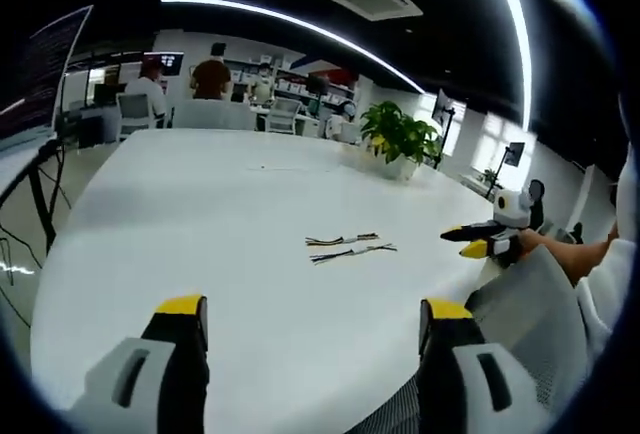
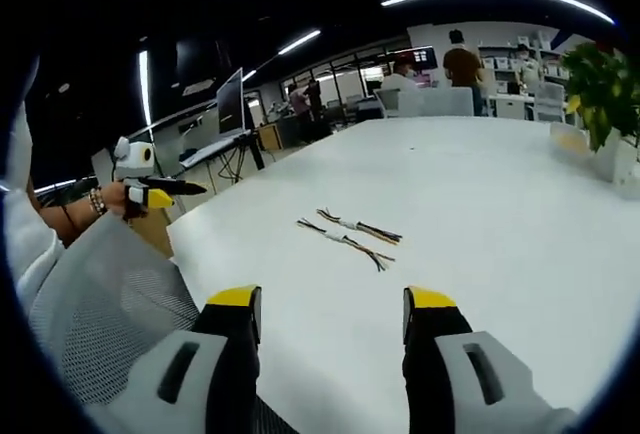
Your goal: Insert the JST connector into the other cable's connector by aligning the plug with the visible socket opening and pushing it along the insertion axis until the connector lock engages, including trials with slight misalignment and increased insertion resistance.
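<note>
Left gripper point(image 1: 315, 319): jaws spread wide, nothing between them, hanging over the near edge of the white table point(image 1: 200, 224). Right gripper point(image 2: 332, 309): same, jaws wide apart, empty, above the table edge. A white mesh chair back point(image 2: 110, 294) sits low in the right gripper view, beside its left jaw; it also shows at the lower right of the left gripper view.

Each gripper shows in the other's view off to the side, held by a hand point(image 2: 112, 197) with a beaded bracelet at the wrist. From that side angle its jaws look close together, but I can't read the gap reliably from there.

Further out, mid-table: two short cables lie side by side, nearly parallel, close but not joined. First cable point(image 1: 342, 240) is the farther one in the left gripper view, second cable point(image 1: 352, 251) just nearer. Each has a whitish connector body partway along and multicoloured wires fanning at the ends. Too small to tell plug from socket.

Farther back: a potted plant point(image 1: 400, 139) near the far table edge, then office chairs, desks and people standing.

Progress, my read: nothing started. Neither cable is picked up, connectors unmated. All left: grip each cable, line up plug with socket, push till the lock clicks.
</note>
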A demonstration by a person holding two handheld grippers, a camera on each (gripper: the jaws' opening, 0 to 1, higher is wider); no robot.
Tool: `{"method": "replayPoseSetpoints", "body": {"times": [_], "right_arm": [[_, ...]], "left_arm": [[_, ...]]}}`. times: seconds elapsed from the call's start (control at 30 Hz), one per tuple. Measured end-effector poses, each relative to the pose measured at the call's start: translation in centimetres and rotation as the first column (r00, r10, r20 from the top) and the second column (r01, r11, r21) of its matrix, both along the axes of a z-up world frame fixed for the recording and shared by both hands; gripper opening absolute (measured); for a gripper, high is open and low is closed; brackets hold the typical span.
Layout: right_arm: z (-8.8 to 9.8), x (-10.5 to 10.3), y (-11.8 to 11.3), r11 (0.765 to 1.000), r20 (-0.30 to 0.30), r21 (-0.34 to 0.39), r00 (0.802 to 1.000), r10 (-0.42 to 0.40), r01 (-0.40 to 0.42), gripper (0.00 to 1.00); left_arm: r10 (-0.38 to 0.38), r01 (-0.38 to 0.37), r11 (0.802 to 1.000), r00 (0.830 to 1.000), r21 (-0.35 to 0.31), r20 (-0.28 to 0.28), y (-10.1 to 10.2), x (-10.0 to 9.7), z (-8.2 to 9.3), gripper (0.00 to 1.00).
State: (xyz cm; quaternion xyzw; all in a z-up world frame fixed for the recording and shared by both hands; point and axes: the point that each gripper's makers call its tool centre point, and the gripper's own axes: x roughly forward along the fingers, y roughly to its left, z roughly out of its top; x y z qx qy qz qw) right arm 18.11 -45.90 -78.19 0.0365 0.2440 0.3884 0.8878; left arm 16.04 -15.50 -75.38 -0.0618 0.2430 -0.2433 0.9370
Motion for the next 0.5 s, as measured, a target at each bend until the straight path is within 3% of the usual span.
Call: {"method": "replayPoseSetpoints", "body": {"times": [0.5], "right_arm": [[-1.0, -0.7, -1.5, 0.999, -0.018, -0.012, 0.999, -0.052, 0.051, 0.55]], "left_arm": [[0.05, -0.051, 0.998, 0.999, -0.043, -0.014, 0.4, -1.1, -1.0, 0.85]]}}
